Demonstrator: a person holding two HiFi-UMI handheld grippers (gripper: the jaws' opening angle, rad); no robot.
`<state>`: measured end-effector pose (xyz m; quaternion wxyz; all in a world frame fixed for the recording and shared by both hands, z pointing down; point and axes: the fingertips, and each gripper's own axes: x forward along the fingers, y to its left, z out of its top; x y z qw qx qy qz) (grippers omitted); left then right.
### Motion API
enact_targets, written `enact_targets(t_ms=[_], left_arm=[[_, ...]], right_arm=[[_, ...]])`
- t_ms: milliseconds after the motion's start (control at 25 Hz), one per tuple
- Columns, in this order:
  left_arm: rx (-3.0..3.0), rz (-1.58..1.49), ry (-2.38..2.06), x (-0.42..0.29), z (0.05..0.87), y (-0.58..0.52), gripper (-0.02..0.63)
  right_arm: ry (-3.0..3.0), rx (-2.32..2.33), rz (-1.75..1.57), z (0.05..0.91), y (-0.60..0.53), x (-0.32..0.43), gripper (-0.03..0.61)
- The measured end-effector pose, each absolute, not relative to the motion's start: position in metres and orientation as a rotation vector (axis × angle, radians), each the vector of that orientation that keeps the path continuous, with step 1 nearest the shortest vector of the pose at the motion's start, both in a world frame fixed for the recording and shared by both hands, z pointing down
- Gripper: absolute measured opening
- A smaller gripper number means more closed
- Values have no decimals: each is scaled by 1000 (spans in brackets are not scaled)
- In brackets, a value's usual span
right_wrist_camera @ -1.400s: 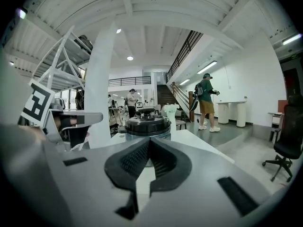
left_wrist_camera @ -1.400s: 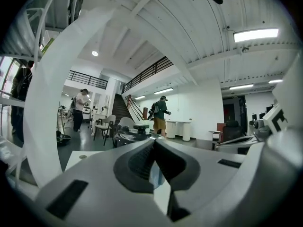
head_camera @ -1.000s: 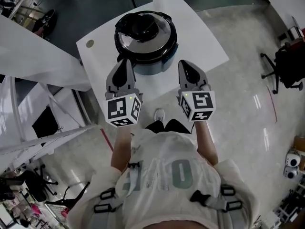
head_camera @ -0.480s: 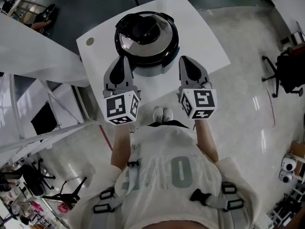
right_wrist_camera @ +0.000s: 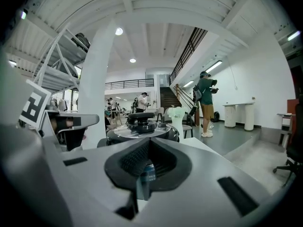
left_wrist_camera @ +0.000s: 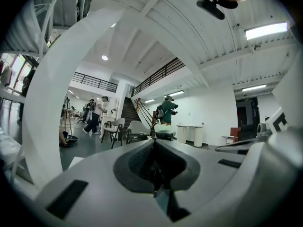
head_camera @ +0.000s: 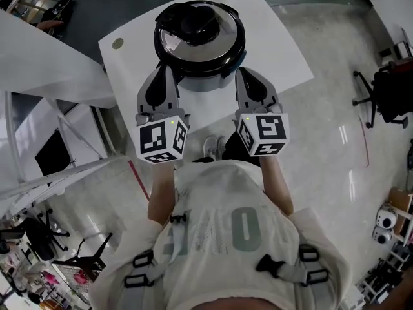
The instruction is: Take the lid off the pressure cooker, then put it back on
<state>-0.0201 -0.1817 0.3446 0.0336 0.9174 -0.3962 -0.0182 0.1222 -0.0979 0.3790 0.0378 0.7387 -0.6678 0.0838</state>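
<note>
The cooker (head_camera: pixel 199 41) is sitting on a white table (head_camera: pixel 277 44), lid (head_camera: pixel 169 49) on, just ahead of both grippers and between their tips. The left gripper (head_camera: pixel 166 76) and the right gripper (head_camera: pixel 244 79) are each pointing at its near wall, jaws pressed fully together and gripping nothing. The lid is showing as a round disc of shiny bright metal inside a black rim, with a chunky black handle (head_camera: pixel 193 24) crossing its middle. From the right gripper view that handle (right_wrist_camera: pixel 140 118) is standing proud of the flat top. The lid is probably going to handle as stiff and fairly heavy, and its polished metal as slippery, so the matte black handle is looking like the safest place to grip. It is likely needing a twist to unlock before it lifts.
</note>
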Motion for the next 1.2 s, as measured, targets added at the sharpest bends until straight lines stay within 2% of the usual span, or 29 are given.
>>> enact_targets(t_ms=[280,720,1200], left_arm=[[2813,-49,-1314,-27,337,-188,18],[2524,-89,-1808,-75,331,-205,18],[2309,-153,-2140,-52,333,-172,18]], right_arm=[[-2101,2233,173,359,-118,130,9],[-2238,2059,105,346,-170,187,9],[-2456,1833,88,355,-190,234,9]])
